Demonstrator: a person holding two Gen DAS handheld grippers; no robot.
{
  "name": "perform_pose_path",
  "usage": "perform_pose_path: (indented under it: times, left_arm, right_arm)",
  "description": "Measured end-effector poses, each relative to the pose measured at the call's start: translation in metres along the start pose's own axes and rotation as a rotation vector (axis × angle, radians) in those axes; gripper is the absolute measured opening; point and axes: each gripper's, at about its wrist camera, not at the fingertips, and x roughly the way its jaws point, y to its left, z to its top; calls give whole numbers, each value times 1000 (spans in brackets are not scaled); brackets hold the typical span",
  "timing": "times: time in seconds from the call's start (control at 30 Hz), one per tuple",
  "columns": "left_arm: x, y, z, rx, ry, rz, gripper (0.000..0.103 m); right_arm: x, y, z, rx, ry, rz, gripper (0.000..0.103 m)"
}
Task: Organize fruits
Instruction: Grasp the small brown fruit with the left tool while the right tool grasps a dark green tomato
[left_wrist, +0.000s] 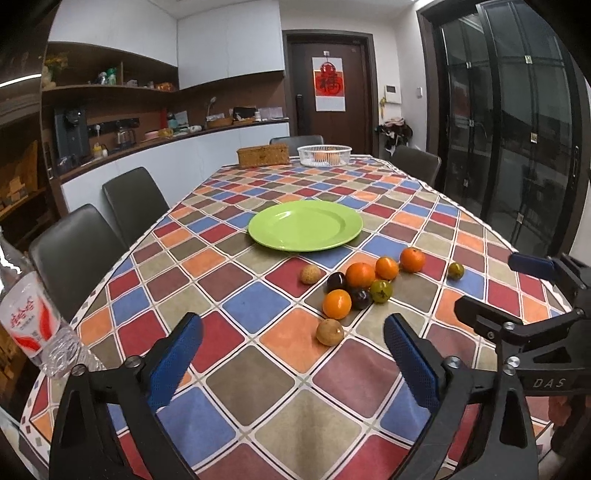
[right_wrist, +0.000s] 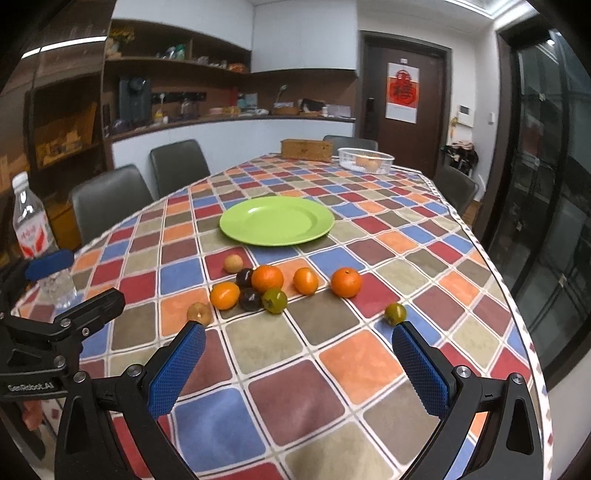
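left wrist view showed the left hand-held gripper spread wide and empty above the tabletop. the right hand-held gripper gaped wide too, near the fruits; the green plate lay farther.

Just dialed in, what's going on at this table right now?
Fruit sorting that has not really started. The left gripper and right gripper both hover open and empty over the checkered tablecloth. The green plate is empty. Four oranges, two dark plums, two greenish fruits and two small brown fruits lie loose on the cloth in front of the plate, nearest being a brown fruit. A white basket at the far end already holds some fruit.
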Motion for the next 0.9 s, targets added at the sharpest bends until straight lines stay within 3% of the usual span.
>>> perform_pose_path:
  times: [0.13,0.33,0.9]
  left_arm:
    - [10,-1,2,24,8,-21,84]
    - [25,-8,2,67,33,-61,76]
    - [90,-14,-4,67,222,-161,53]
  right_arm:
    - [14,3,4,-49,20,25,101]
    - [36,6,12,-124,67,80,91]
    - [109,2,14,-195,225,176,64]
